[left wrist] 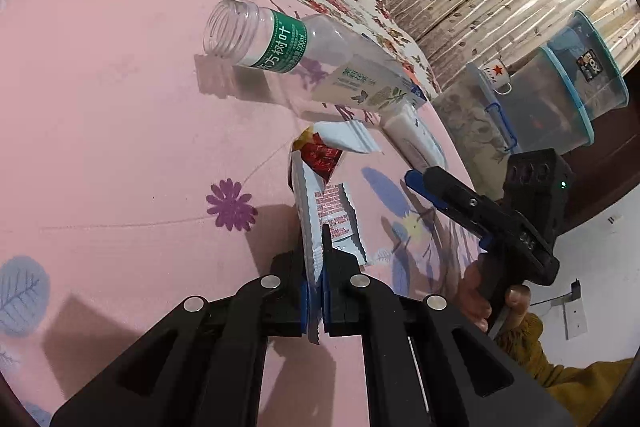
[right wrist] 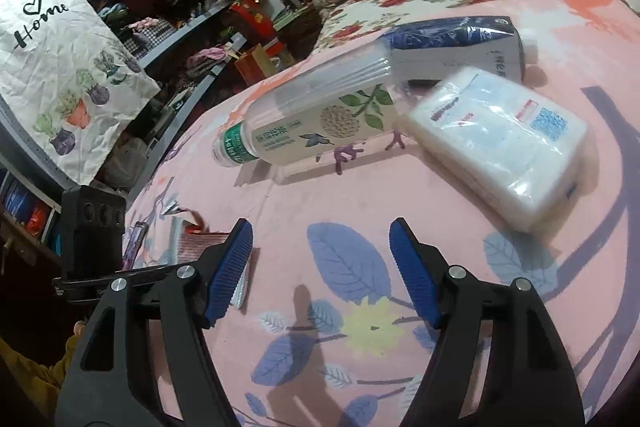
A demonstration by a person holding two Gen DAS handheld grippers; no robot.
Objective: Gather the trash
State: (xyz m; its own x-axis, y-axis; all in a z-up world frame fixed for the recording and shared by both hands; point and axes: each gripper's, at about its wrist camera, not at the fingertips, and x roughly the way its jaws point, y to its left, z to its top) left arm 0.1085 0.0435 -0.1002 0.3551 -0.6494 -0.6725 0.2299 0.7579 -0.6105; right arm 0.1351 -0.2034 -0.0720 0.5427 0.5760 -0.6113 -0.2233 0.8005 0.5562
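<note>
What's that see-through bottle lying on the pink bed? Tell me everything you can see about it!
The bottle is clear plastic and looks empty. It lies on its side on the pink sheet, with its cap off, so the ridged mouth is open. A green band with white writing wraps the neck, and a cream label with leaves and a butterfly wraps the body. Its bottom end sits by a white tissue pack, though I can't tell if they touch. No gripper touches it.

Bed with pink leaf-print sheet (right wrist: pixel 280 211), bearing an uncapped plastic bottle (right wrist: pixel 316 123) (on its side), tissue pack (right wrist: pixel 500 147), blue carton (right wrist: pixel 460 47) and snack wrapper (left wrist: pixel 320 163).
</note>
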